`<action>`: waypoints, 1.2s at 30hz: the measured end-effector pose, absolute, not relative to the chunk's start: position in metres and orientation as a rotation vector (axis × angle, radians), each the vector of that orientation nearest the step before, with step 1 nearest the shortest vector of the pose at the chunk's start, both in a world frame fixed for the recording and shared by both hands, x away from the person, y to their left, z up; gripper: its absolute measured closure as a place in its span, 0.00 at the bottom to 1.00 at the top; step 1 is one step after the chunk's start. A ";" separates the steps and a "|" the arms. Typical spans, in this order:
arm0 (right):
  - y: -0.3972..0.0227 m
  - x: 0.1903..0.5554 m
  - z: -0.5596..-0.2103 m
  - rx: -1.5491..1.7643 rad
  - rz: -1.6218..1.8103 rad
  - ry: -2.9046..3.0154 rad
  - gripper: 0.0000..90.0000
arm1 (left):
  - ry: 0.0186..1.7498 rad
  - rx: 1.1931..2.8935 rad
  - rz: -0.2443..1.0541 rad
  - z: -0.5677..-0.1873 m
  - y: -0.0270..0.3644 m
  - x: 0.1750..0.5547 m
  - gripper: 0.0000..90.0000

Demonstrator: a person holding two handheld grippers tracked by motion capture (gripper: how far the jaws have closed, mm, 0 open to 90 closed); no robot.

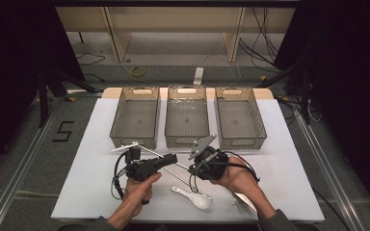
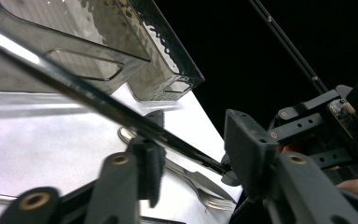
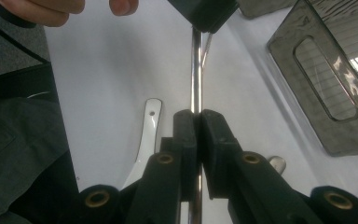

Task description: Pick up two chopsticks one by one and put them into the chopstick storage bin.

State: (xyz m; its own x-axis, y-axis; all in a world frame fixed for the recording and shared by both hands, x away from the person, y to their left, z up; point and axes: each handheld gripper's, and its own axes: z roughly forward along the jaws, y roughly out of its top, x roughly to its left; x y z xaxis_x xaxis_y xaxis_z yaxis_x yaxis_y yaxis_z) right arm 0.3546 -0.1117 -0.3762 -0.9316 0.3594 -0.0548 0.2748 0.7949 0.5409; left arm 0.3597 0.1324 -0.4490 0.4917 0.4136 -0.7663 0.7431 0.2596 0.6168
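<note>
Right gripper (image 3: 198, 126) is found clamped on a slim metal rod (image 3: 196, 74) (held above the white table (image 1: 91, 168)). Left gripper (image 2: 191, 154) jaws are seen apart, the rod lying between them, near a ceramic spoon (image 1: 192, 196).

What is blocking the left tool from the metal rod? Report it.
Nothing visible. The metal rod already runs between the open jaws of the left tool, and the right tool is clamped on it farther along.
</note>
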 end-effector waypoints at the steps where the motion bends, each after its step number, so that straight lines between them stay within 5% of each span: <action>1: -0.112 0.355 -0.376 0.505 0.824 2.826 0.95 | 1.117 1.356 -0.304 -0.449 0.133 0.360 0.70; 6: -0.113 0.355 -0.375 0.501 0.844 2.825 0.95 | 1.120 1.311 -0.346 -0.451 0.136 0.361 0.82; 18: -0.113 0.355 -0.380 0.489 0.877 2.828 0.94 | 1.065 1.267 -0.423 -0.446 0.138 0.361 0.94; 29: -0.128 0.363 -0.379 0.661 0.919 2.822 0.58 | 1.107 1.372 -0.374 -0.435 0.152 0.368 0.95; 36: -0.132 0.366 -0.384 0.711 0.890 2.812 0.50 | 1.131 1.408 -0.314 -0.425 0.173 0.374 0.94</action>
State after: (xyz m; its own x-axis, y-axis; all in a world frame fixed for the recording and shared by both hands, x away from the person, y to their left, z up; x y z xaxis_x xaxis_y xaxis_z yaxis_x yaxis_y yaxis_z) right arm 0.3655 -0.1323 -0.3837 -0.8847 0.4646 0.0378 0.4017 0.7188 0.5673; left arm 0.3735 0.1729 -0.4246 0.4832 0.4312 -0.7620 0.7625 0.2205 0.6082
